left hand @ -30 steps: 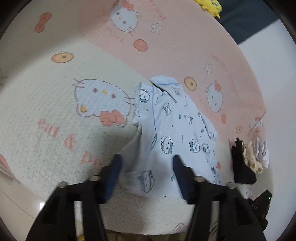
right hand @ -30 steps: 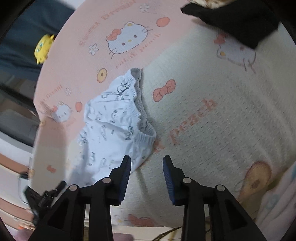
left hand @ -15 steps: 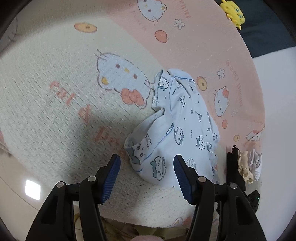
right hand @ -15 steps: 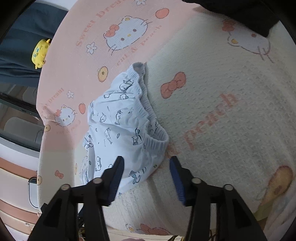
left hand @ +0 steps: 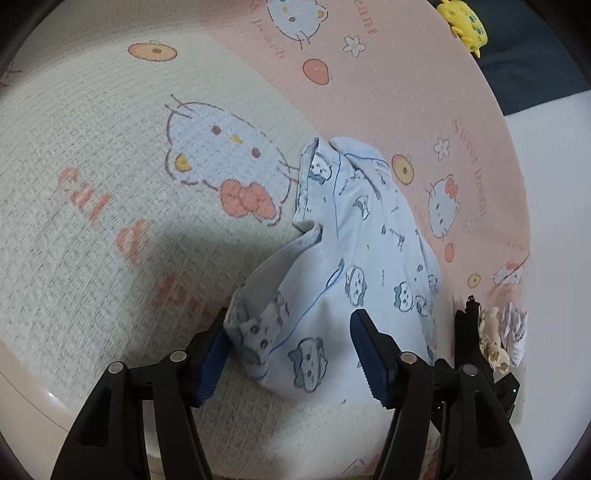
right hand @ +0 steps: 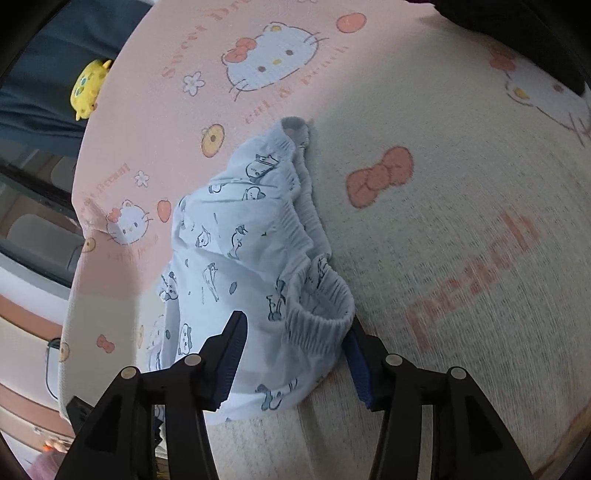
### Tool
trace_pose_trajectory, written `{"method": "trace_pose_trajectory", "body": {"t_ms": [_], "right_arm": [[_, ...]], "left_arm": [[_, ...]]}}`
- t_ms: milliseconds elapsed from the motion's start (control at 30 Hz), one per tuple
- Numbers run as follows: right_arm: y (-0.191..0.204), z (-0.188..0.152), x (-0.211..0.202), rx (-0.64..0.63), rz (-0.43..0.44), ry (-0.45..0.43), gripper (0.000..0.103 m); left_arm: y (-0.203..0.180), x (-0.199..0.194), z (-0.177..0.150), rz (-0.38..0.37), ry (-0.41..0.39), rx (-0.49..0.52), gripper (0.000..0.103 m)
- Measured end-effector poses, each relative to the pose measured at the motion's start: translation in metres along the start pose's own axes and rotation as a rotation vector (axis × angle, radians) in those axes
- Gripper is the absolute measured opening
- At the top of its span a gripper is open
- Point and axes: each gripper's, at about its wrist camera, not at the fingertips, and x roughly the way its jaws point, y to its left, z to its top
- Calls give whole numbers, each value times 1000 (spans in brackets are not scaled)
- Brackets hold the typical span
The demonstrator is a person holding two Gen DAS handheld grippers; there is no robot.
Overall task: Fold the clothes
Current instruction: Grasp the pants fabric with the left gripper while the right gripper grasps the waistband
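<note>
A light blue child's garment (left hand: pixel 369 229) with cartoon prints lies crumpled on a pink and cream cat-print blanket (left hand: pixel 110 147). My left gripper (left hand: pixel 288 328) is low over its near end and its jaws are opening. The folded cuff sits between the fingers, brushing the left pad (left hand: pixel 210 362). In the right wrist view the same garment (right hand: pixel 229 236) shows its gathered elastic waistband. My right gripper (right hand: pixel 295 328) stands open around the waistband's near corner, and the cloth hides part of the right pad (right hand: pixel 360 365).
A black cloth (left hand: pixel 467 332) with small cream and white pieces (left hand: pixel 495 332) lies at the blanket's right edge. Another black cloth (right hand: pixel 517 18) lies at the far end of the blanket (right hand: pixel 443 221). A yellow plush toy (left hand: pixel 463 22) sits beyond the pink border.
Both grippers have sunk closer to the garment. The right jaws have widened, and the waistband corner now lies between them. The cuff has come between the left fingers.
</note>
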Motion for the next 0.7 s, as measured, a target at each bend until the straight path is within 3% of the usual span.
{"method": "trace_pose_trajectory", "body": {"t_ms": [200, 400, 533, 567, 600, 633, 700], "right_arm": [[7, 0, 4, -55, -25, -30, 51], [28, -12, 11, -198, -149, -67, 51], [47, -27, 20, -359, -302, -85, 38], [51, -31, 22, -394, -325, -88, 30], [55, -34, 24, -429, -349, -90, 23], [57, -37, 25, -441, -360, -86, 22], [60, -41, 25, -462, -381, -92, 17]], "left_arm": [[-8, 4, -1, 41, -27, 36, 62], [-22, 9, -8, 121, -49, 152, 61], [-35, 16, -15, 258, -68, 293, 28], [-34, 16, -14, 264, -66, 300, 21], [-34, 16, -14, 270, -64, 307, 19], [-34, 15, -13, 275, -62, 314, 12], [-31, 9, -10, 283, -68, 307, 9]]}}
